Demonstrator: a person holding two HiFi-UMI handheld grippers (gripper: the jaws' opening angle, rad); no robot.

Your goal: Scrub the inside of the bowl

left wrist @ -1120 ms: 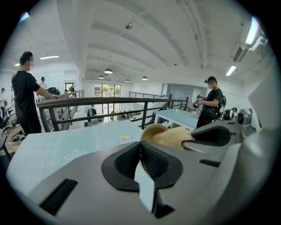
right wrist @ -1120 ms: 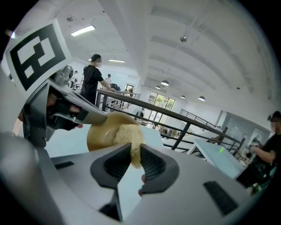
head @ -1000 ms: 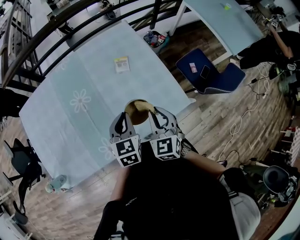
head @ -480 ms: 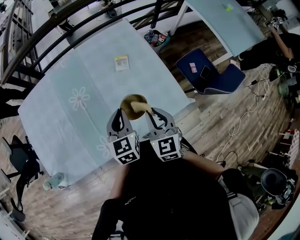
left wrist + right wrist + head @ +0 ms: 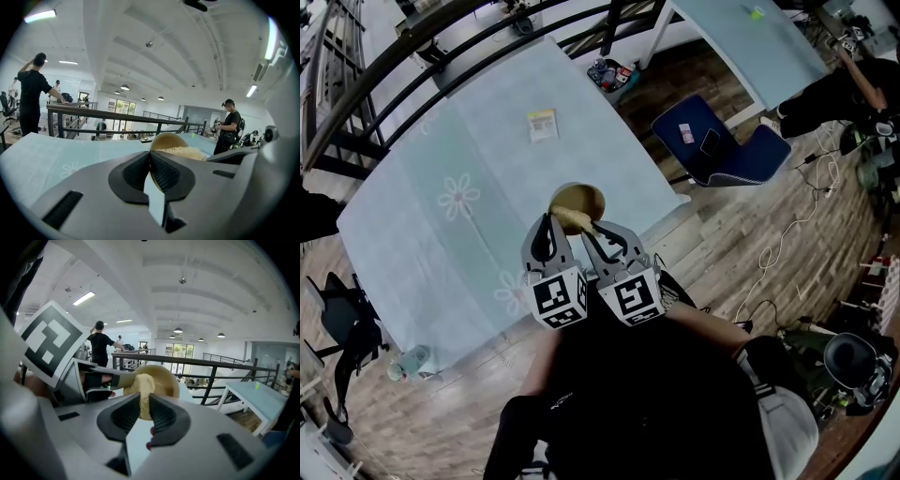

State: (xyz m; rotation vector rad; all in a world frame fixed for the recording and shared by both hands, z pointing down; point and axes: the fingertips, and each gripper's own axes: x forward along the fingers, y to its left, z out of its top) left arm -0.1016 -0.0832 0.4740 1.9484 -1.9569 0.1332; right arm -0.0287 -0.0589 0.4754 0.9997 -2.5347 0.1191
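A tan bowl hangs tilted over the near edge of the table, its inside turned toward my right gripper. My left gripper is shut on the bowl's rim; in the left gripper view the jaws pinch the bowl edge. My right gripper is shut on a pale yellow scrub sponge that is pressed into the bowl. The sponge shows as a grainy pad at the bowl's mouth in the left gripper view.
The table wears a light blue cloth with flower prints and a small yellow card on it. A dark railing runs behind it. A blue chair stands to the right. People stand in the background.
Both grippers have shifted slightly with the bowl, which now sits a little farther forward and right. The sponge has moved lower inside the bowl. Both grips are unchanged.
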